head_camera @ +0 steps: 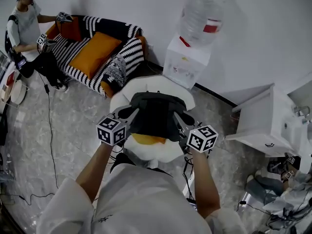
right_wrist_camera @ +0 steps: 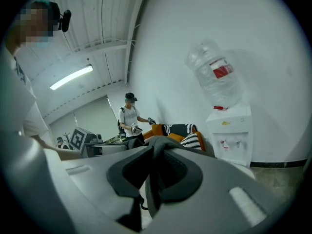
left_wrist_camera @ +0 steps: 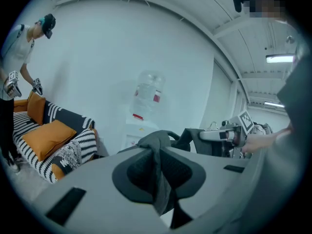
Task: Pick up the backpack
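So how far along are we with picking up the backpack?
Done: the left gripper and right gripper are each shut on a backpack strap. In hand: the backpack hangs between them over the white seat. Left: lifting it clear; contact with the seat is hidden.

- A black-and-white striped sofa [head_camera: 127,48] stands against the wall, with an orange cushion [head_camera: 95,52] on it.
- Another person [head_camera: 24,26] is at the sofa's left end.
- A white water dispenser [head_camera: 185,65] carries an upturned clear bottle [head_camera: 202,16].
- A white cabinet [head_camera: 263,121] stands at the right.
- A black cable [head_camera: 50,126] trails over the grey marbled floor [head_camera: 73,145].
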Demonstrator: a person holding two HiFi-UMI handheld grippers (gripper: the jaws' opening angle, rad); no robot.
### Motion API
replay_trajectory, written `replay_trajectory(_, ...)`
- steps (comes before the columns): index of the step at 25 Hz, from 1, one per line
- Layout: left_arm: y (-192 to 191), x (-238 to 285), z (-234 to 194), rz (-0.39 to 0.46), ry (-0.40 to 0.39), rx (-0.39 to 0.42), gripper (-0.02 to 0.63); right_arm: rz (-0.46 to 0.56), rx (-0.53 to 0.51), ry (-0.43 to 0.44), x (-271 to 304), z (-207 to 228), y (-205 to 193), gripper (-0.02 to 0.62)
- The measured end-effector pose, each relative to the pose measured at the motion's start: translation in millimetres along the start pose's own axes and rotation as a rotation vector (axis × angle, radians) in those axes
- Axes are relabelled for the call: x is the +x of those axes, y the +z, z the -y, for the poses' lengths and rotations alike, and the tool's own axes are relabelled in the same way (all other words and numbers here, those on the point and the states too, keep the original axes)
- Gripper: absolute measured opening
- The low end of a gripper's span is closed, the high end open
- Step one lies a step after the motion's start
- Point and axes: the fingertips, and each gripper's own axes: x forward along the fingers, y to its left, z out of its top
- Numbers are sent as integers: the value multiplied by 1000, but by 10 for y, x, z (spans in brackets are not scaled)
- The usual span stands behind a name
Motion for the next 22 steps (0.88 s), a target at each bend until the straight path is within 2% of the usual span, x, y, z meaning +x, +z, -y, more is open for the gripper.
replay_trajectory(6, 154, -109, 63, 38, -1, 4, 32, 10, -30, 19, -58, -142, 155, 43)
replay_trajectory(11, 349, -232, 55, 66, -42, 24, 32, 24, -91, 12, -72, -325, 310, 44)
replay_trajectory(22, 768, -443, 109, 108, -146, 88, 32, 124, -94, -28, -113, -606, 689, 44)
